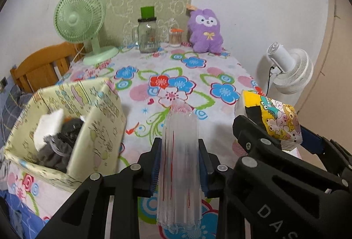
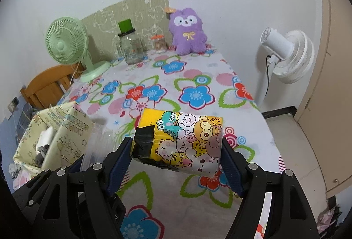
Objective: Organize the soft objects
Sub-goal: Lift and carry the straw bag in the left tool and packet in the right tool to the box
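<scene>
My left gripper [image 1: 179,170] is shut on a clear ribbed plastic pack [image 1: 179,164] with red print, held above the flowered table. My right gripper [image 2: 177,157] is shut on a yellow cartoon-printed tissue pack [image 2: 182,140] with black tape on one end; it also shows in the left wrist view [image 1: 272,115], to the right of the left gripper. A pale yellow fabric box [image 1: 66,129] with a divider stands at the left and holds grey and white cloth [image 1: 59,140]. It also shows in the right wrist view [image 2: 55,135]. A purple plush [image 1: 205,31] sits at the table's far edge.
A green desk fan [image 1: 81,21], a glass jar [image 1: 147,35] and a small cotton-swab tub [image 1: 175,36] stand along the far edge before a card panel. A white floor fan [image 2: 286,54] stands right of the table. A wooden chair [image 1: 41,65] is at the left.
</scene>
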Motion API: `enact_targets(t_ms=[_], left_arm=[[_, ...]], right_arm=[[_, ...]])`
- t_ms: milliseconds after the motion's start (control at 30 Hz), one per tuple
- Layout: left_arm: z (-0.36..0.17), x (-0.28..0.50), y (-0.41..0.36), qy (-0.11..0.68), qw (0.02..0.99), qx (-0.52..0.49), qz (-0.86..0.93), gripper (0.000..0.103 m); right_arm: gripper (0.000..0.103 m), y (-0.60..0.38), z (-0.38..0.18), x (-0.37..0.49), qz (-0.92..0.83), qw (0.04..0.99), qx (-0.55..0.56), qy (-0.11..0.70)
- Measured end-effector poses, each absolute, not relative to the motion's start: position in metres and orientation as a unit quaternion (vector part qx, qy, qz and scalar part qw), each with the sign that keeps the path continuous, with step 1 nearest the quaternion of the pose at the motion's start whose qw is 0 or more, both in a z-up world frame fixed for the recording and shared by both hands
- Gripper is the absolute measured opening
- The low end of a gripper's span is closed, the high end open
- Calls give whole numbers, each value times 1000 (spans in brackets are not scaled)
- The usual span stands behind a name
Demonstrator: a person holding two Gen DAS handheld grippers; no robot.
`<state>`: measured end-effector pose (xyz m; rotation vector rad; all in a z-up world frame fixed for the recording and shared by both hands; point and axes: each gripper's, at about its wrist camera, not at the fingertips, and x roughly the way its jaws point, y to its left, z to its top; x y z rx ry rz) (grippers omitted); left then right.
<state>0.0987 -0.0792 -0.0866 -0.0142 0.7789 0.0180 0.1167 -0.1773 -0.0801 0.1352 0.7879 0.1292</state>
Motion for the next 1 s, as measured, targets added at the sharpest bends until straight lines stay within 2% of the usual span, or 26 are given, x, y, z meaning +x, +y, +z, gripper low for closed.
enact_targets(t_ms=[1000], left_arm=[[1, 66, -24, 303, 953, 24, -22, 30]], right_arm=[[79, -122, 17, 76, 65, 949, 34, 306]])
